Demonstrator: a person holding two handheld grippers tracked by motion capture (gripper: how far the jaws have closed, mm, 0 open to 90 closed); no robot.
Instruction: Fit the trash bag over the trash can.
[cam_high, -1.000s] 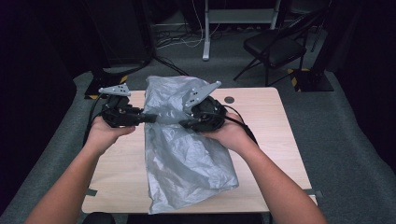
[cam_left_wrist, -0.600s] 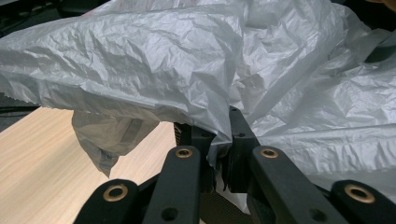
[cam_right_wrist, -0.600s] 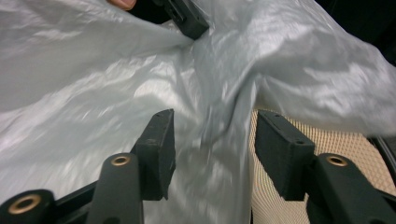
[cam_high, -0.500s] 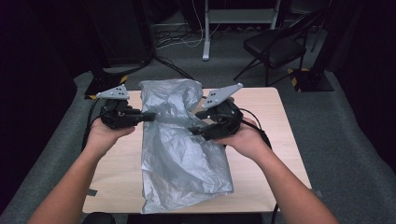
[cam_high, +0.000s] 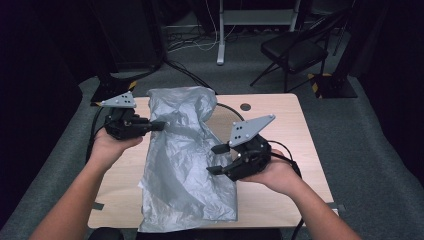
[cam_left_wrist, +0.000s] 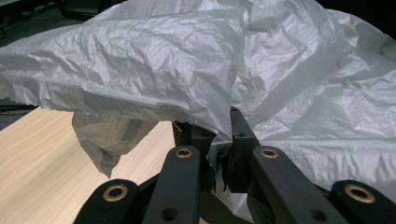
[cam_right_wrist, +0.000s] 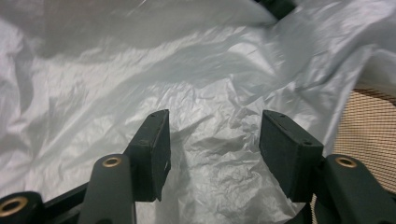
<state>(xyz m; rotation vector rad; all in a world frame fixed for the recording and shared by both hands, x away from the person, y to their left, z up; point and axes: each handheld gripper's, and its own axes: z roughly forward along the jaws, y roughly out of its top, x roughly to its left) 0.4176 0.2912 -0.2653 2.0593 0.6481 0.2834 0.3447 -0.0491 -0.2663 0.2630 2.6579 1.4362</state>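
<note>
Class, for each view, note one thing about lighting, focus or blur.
High view: the table is lit, the room around it dark. Left gripper view: the bag is sharp, its creases crisp, with shadow beneath its fold. Right gripper view: the bag's top is soft and blurred, and the open right gripper shades it.

overhead light is falling on the table (cam_high: 300, 135) while the room around is staying dim; the grey plastic bag (cam_high: 185, 165) is glaring softly, and the right gripper view's top is blurring.
</note>
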